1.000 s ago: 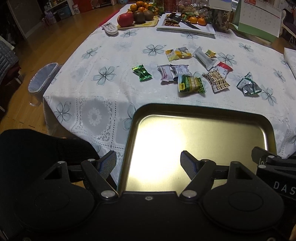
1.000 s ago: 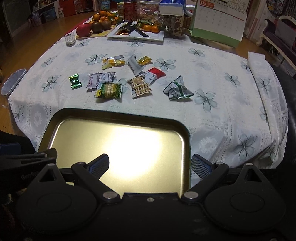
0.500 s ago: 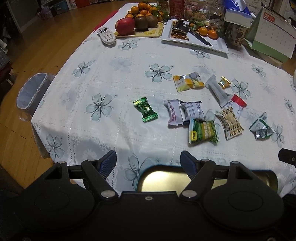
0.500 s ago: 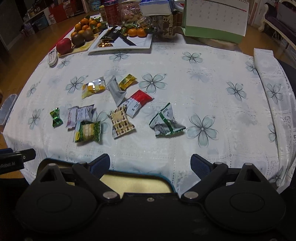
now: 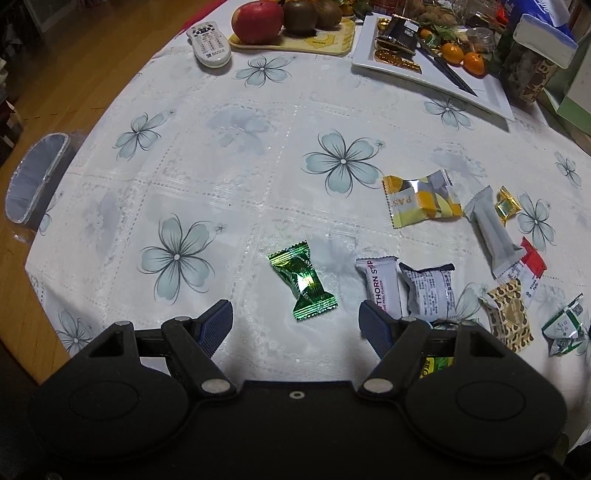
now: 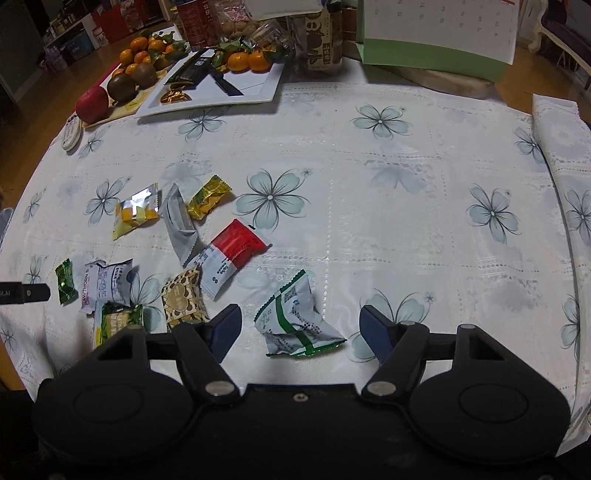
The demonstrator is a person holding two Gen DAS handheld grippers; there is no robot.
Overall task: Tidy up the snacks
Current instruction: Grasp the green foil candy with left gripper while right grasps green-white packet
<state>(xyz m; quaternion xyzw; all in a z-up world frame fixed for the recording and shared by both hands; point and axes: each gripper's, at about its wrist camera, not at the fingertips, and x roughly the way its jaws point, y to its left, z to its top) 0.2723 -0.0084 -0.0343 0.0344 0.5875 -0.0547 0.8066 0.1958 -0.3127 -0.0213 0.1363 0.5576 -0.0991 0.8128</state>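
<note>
Several wrapped snacks lie loose on the flowered tablecloth. My left gripper [image 5: 295, 325] is open and empty, with a green foil candy [image 5: 303, 283] lying between its fingertips. A white hawthorn packet [image 5: 380, 286] touches its right finger. My right gripper [image 6: 301, 330] is open and empty, around a white-and-green packet [image 6: 295, 321]. To its left lie a gold heart-print packet [image 6: 183, 299], a red-and-white packet [image 6: 231, 254], a grey packet [image 6: 179, 223], a yellow packet [image 6: 136, 214] and a gold candy [image 6: 208, 192]. The metal tray is out of view.
At the table's far side stand a board with an apple [image 5: 258, 18] and kiwis, a white plate [image 5: 436, 74] with a knife and tangerines, a remote [image 5: 208, 44], jars and a calendar [image 6: 436, 33]. A bin [image 5: 33, 177] stands on the floor left of the table edge.
Both grippers moved forward over the table, from above the metal tray to the snacks. The tray has dropped out of view. Both stay open.
</note>
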